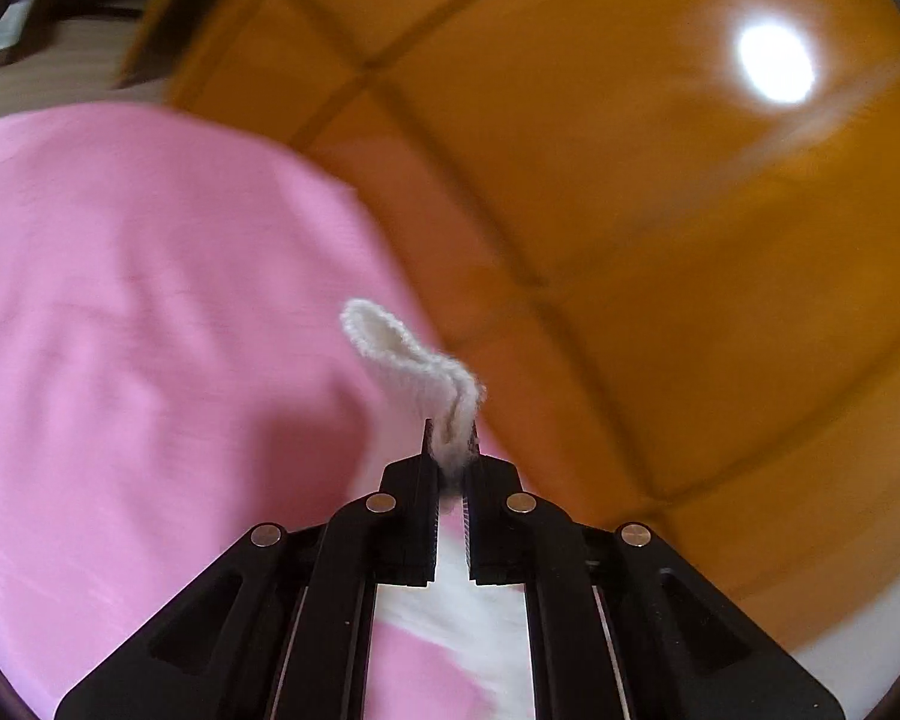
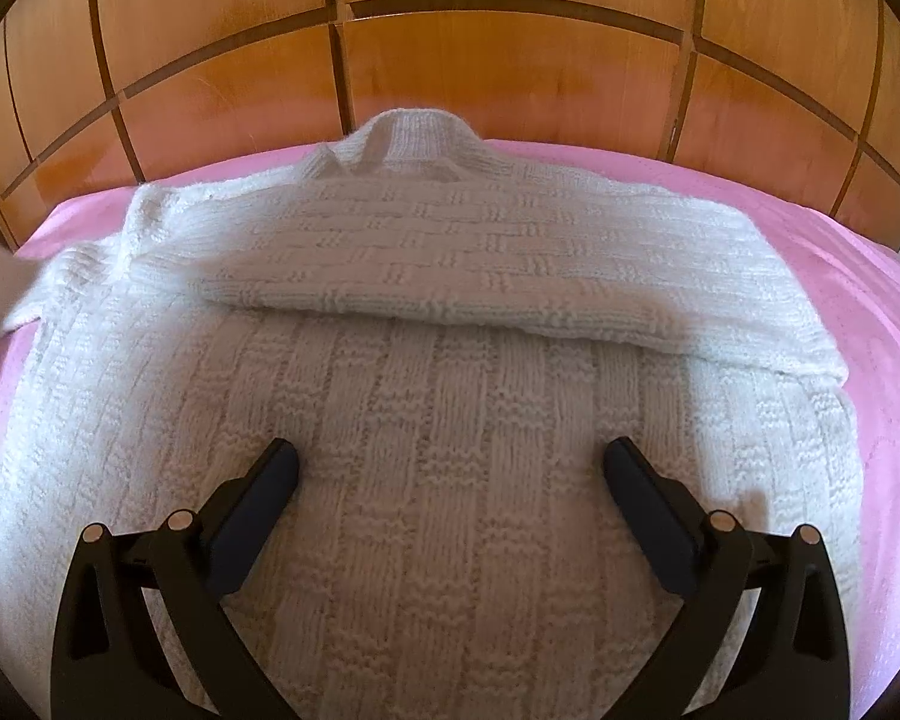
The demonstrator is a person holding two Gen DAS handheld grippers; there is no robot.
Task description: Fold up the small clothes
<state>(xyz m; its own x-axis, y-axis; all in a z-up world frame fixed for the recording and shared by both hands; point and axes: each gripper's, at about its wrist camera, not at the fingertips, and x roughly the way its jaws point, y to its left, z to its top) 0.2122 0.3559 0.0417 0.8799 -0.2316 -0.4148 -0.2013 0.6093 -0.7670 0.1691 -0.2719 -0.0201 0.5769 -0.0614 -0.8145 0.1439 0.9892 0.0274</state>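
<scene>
A white knitted sweater (image 2: 426,420) is spread over a pink sheet (image 2: 870,312) on a bed, its collar (image 2: 414,132) turned toward the wooden headboard (image 2: 450,60). One sleeve (image 2: 510,264) is folded across the chest, running from the left edge of the garment to the right edge. The lower body of the sweater lies flat toward the near edge of the bed.

The right gripper (image 2: 450,468) is held over the lower middle of the sweater with its fingers (image 2: 270,480) spread wide apart; nothing is grasped between them, and whether the tips touch the knit cannot be told.

The fingers (image 1: 429,462) of the left gripper (image 1: 450,456) are clenched on a narrow edge of the white knit (image 1: 414,360), which stands up past the tips as a small folded loop. Below it the pink sheet is seen at the left and the headboard at the right, both blurred. More white knit is seen beneath the gripper.
</scene>
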